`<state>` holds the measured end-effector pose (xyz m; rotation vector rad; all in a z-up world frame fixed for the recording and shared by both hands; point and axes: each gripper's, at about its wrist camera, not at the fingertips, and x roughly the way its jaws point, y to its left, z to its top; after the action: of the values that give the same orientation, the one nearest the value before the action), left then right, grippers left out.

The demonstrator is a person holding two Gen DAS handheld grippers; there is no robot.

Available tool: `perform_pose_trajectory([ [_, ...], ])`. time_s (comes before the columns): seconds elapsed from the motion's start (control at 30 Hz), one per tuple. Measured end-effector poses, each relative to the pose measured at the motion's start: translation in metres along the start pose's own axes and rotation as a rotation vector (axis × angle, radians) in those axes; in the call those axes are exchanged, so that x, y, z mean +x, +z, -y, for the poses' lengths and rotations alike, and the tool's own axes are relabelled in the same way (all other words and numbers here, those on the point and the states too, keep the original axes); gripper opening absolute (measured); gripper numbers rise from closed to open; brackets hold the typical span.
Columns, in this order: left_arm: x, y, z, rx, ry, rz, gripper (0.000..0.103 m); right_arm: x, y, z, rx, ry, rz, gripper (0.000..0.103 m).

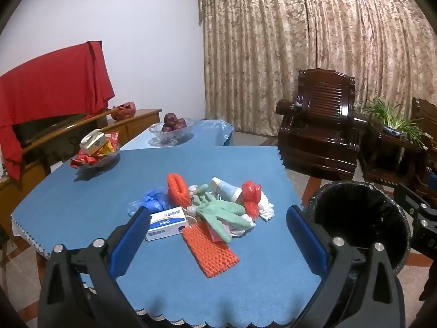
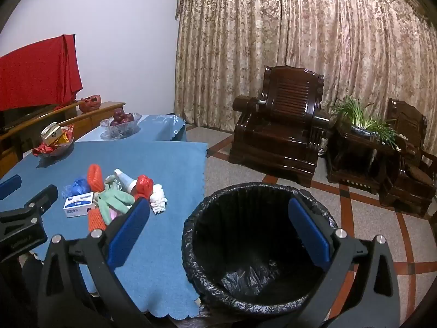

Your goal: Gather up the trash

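A heap of trash lies on the blue tablecloth (image 1: 82,191): a white and blue box (image 1: 167,222), orange foam nets (image 1: 210,251), a green glove (image 1: 221,213), a blue plastic bag (image 1: 153,199), a red bag (image 1: 251,194), a white tube (image 1: 226,188) and white crumpled pieces (image 1: 266,207). The heap also shows in the right wrist view (image 2: 114,196). My left gripper (image 1: 218,218) is open and empty, above the table in front of the heap. My right gripper (image 2: 218,213) is open and empty, over the rim of a black-lined trash bin (image 2: 256,248) beside the table.
A glass bowl of snack packets (image 1: 95,153) and a glass bowl of red apples (image 1: 172,128) stand at the table's far side. A wooden sideboard with red cloth (image 1: 54,87) is at the left. Dark wooden armchairs (image 2: 278,134) and a potted plant (image 2: 366,123) stand by the curtain.
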<state>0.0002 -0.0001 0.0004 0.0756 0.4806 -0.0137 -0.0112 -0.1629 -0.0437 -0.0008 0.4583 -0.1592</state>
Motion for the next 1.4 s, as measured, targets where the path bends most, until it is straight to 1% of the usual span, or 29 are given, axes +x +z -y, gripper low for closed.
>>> perform_pose_trajectory([
  [0.33, -0.001, 0.000, -0.001, -0.004, -0.009, 0.003, 0.097, -0.001, 0.001, -0.005, -0.002, -0.001, 0.002, 0.098],
  [1.4, 0.000, 0.000, -0.001, -0.007, -0.001, 0.002, 0.097, -0.006, 0.004, -0.020, 0.000, -0.002, 0.003, 0.098],
])
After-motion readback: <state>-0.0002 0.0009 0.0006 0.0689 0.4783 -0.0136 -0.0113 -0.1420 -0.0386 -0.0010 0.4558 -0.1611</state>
